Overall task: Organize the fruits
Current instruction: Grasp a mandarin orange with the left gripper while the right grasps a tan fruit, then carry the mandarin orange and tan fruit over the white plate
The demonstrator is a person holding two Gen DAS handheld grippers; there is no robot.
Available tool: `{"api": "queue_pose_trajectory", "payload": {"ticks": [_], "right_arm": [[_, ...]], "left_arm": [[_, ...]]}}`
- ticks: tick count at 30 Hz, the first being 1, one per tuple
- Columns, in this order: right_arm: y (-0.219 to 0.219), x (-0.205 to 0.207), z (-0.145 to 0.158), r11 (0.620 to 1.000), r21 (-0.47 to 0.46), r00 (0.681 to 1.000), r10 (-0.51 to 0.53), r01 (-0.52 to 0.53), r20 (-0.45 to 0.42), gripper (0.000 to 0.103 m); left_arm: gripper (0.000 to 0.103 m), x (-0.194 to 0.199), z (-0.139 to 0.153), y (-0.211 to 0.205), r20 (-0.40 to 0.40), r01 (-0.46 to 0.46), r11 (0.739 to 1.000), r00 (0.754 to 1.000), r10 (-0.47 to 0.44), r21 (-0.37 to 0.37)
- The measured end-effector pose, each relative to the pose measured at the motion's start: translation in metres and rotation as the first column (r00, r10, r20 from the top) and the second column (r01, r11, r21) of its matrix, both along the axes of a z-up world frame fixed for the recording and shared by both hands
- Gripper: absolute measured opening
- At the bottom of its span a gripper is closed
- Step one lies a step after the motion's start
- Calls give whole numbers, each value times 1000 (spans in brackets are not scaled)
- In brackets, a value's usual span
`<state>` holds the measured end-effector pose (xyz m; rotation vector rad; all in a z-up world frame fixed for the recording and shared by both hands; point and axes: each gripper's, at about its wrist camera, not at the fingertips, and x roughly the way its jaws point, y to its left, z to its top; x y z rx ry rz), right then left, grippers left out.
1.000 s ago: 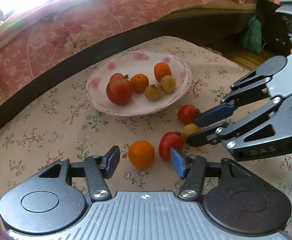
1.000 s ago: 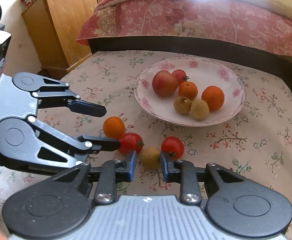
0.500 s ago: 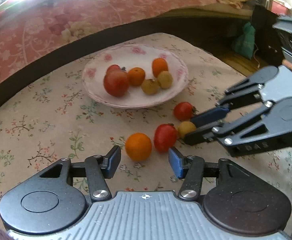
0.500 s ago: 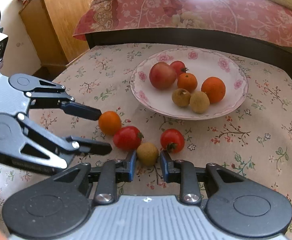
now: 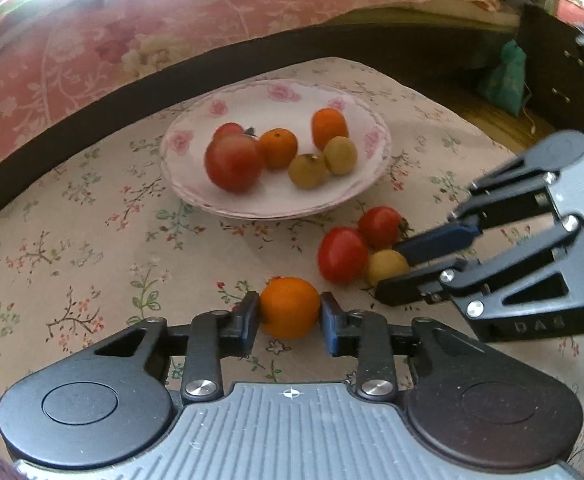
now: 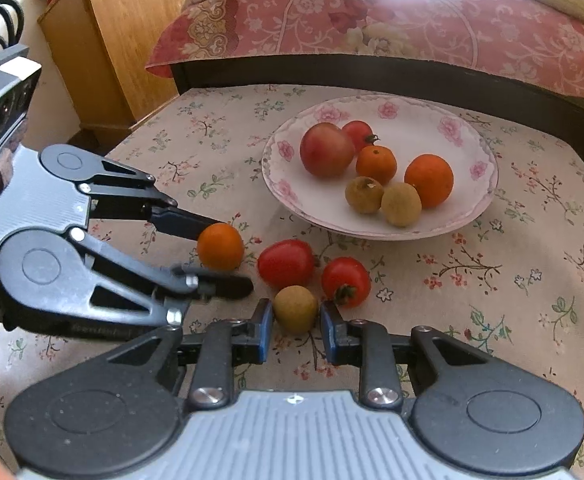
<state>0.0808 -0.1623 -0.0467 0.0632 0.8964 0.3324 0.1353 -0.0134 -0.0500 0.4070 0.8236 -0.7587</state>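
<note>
A white floral plate (image 5: 375,136) (image 6: 479,200) holds several fruits: a big red one, a small tomato, two oranges, two yellow-brown longans. On the cloth lie an orange (image 5: 289,307) (image 6: 220,246), two red tomatoes (image 5: 341,255) (image 6: 286,263) and a yellow-brown longan (image 5: 385,266) (image 6: 295,309). My left gripper (image 5: 290,322) (image 6: 228,254) has its fingers closed against the orange's sides. My right gripper (image 6: 295,330) (image 5: 393,268) straddles the longan with small gaps either side.
The table carries a floral cloth (image 5: 72,240). A bed with a pink floral quilt (image 6: 411,20) and dark frame runs along the far edge. A wooden nightstand (image 6: 116,40) stands at the back left. A green bag (image 5: 503,76) lies on the floor to the right.
My left gripper moved forward around the orange and closed on it. My right gripper stayed around the longan, which now sits a little deeper between the fingers.
</note>
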Motion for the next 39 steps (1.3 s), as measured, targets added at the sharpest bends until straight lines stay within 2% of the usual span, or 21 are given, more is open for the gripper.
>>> {"api": "queue_pose_trajectory", "payload": {"ticks": [9, 25, 39], "right_arm": [[-5, -3, 10, 998, -15, 998, -54, 55, 10, 27], [-15, 9, 38, 991, -27, 989, -127, 129, 75, 27], [-24, 37, 36, 985, -60, 983, -158, 164, 89, 27]], "left_arm": [[39, -5, 8, -1, 15, -18, 1000, 1000, 18, 8], [39, 7, 37, -22, 73, -54, 997, 996, 58, -57], [39, 31, 32, -35, 89, -102, 994, 990, 106, -49]]}}
